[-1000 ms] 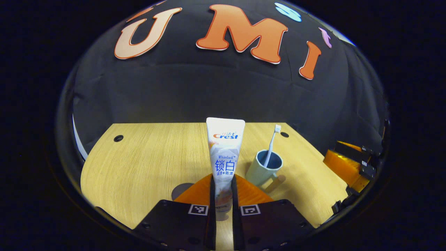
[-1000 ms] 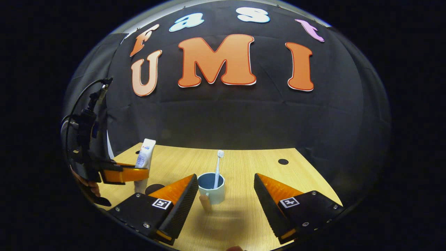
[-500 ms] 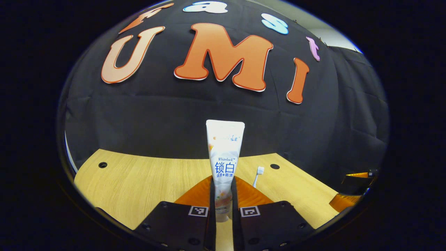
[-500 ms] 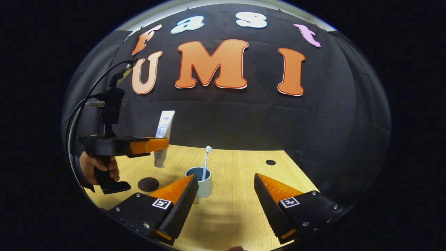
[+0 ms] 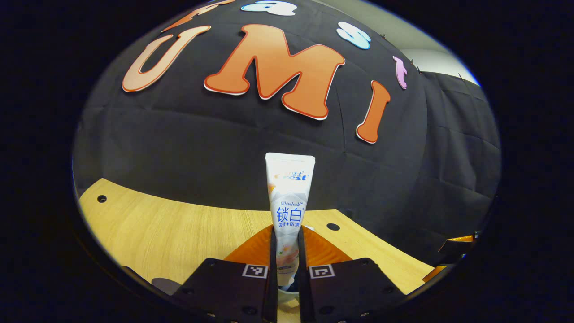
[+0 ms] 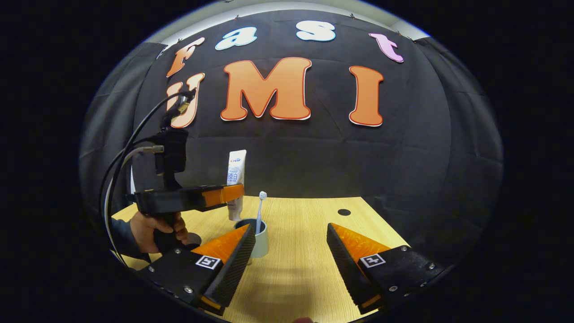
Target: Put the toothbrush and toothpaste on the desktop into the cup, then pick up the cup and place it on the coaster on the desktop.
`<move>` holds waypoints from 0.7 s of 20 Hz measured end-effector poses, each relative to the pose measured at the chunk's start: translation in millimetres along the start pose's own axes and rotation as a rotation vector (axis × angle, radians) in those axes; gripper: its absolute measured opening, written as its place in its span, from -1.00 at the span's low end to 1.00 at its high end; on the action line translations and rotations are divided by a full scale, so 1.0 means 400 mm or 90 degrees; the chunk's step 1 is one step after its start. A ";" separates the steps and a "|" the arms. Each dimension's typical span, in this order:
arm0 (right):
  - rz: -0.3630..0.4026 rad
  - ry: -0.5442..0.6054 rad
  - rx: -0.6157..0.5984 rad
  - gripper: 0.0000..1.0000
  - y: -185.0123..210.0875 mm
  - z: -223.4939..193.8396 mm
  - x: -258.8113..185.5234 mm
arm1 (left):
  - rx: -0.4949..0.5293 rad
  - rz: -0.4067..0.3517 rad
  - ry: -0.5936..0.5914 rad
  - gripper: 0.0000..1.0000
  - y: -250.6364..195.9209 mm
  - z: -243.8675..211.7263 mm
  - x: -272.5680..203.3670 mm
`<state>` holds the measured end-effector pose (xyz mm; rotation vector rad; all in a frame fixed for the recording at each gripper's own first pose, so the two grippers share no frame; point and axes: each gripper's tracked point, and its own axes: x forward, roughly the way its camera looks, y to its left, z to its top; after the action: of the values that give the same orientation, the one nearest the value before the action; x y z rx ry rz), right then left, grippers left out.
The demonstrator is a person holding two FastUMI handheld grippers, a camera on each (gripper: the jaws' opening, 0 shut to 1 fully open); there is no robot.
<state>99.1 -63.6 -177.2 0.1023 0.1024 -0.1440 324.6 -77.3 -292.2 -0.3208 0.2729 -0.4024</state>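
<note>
- Left gripper view: left gripper (image 5: 285,258) clamped on the toothpaste (image 5: 289,197), both fingers pressing the lower part of the tube.
- Tube held upright, crimped flat end up and cap end down between the fingers, presumably so the cap can go into the cup first.
- Just below the cap, between the fingers at the bottom edge, a sliver of pale rim, likely the cup; too little visible to be sure.
- Wooden tabletop (image 5: 179,229) below and behind, a dark round patch at its near left edge, probably the coaster (image 5: 163,283).

- Right gripper view: right gripper (image 6: 291,253) empty, fingers wide apart, hovering low over the tabletop (image 6: 296,269), seemingly waiting for the cup lift.
- Cup (image 6: 255,235) standing upright on the tabletop, partly hidden behind the right gripper's nearer finger, toothbrush (image 6: 259,211) already inside and leaning with bristles up.
- Left gripper (image 6: 233,193) farther off, held level by a hand (image 6: 157,229), toothpaste (image 6: 235,184) hanging with its cap just above the cup's mouth, not yet inside.
- Coaster (image 6: 193,238) lying on the tabletop just left of the cup, partly hidden by the hand.
- Judged step in hand: lowering and releasing the tube into the cup; care likely needed not to knock the toothbrush.
</note>
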 end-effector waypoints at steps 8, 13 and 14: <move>-0.005 0.009 0.004 0.94 -0.018 -0.054 0.020 | 0.033 -0.004 0.004 -0.63 -0.013 -0.100 0.033; -0.005 0.019 0.001 0.94 -0.023 -0.074 0.027 | 0.068 0.003 0.033 -0.57 -0.003 -0.168 0.040; -0.003 0.021 0.001 0.94 -0.018 -0.077 0.028 | 0.071 0.002 0.037 -0.53 -0.003 -0.174 0.038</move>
<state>106.3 -68.9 -209.4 0.1061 0.1355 -0.1470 315.4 -102.0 -358.5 -0.2003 0.3064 -0.4229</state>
